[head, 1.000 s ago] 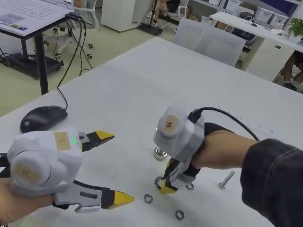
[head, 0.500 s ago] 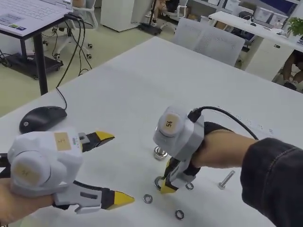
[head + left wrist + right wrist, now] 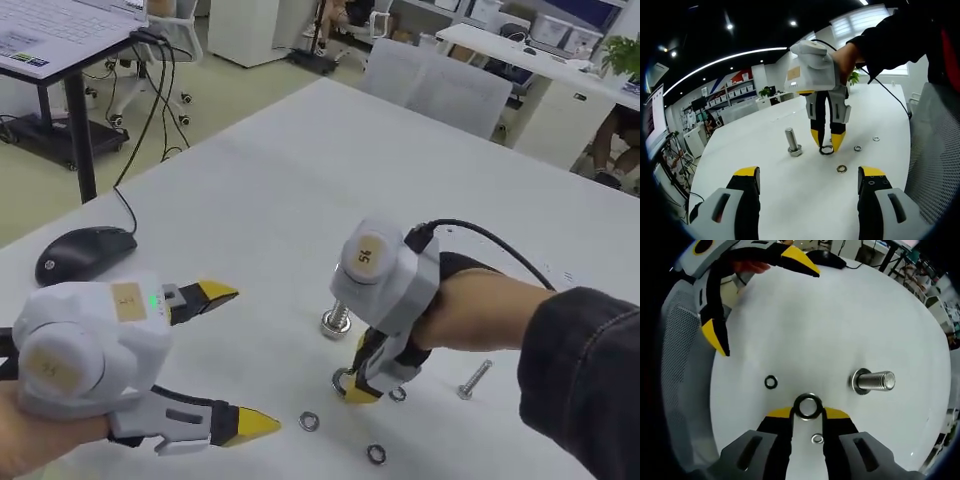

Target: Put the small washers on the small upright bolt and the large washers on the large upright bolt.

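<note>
Your right gripper pinches a large washer at its tips, low near the large bolt, so lift it level, centre its hole over the bolt top, then release, holding your wide-open left gripper clear.

I'm seeing the desk showing smooth, matt white. The upright bolt is gleaming as bright threaded metal, and the large washer just beside it is shining likewise. The right gripper and left gripper are wearing matt white plastic with glossier yellow tips. The sleeve near the bolt is looking like dark denim cloth.
</note>
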A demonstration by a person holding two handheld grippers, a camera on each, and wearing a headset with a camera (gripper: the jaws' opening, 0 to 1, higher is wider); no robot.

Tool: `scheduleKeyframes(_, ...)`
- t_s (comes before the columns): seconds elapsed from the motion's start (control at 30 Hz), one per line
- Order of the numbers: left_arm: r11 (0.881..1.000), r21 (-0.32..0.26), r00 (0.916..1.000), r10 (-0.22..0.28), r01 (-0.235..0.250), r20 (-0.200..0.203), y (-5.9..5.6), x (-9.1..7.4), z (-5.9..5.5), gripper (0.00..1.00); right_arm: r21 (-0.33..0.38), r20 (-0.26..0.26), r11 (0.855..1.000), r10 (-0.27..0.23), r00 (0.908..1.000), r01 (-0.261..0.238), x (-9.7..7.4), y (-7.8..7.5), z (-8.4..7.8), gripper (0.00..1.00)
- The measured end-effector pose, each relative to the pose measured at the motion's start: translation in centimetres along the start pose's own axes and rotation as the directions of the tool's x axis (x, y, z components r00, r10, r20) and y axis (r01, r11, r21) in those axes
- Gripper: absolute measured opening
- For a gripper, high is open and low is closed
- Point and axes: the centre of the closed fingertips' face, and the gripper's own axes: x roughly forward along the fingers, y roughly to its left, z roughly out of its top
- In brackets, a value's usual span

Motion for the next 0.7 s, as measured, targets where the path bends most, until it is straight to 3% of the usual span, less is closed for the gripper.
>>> scheduleKeyframes(0.7,1.000,-0.002,1.0000,-0.003,0.003,0.007,0.5,0.3,-0.1,0.80,0.017,0.048,0.997,-0.077,0.9959,0.076,-4.3,-1.9,0.6,0.23)
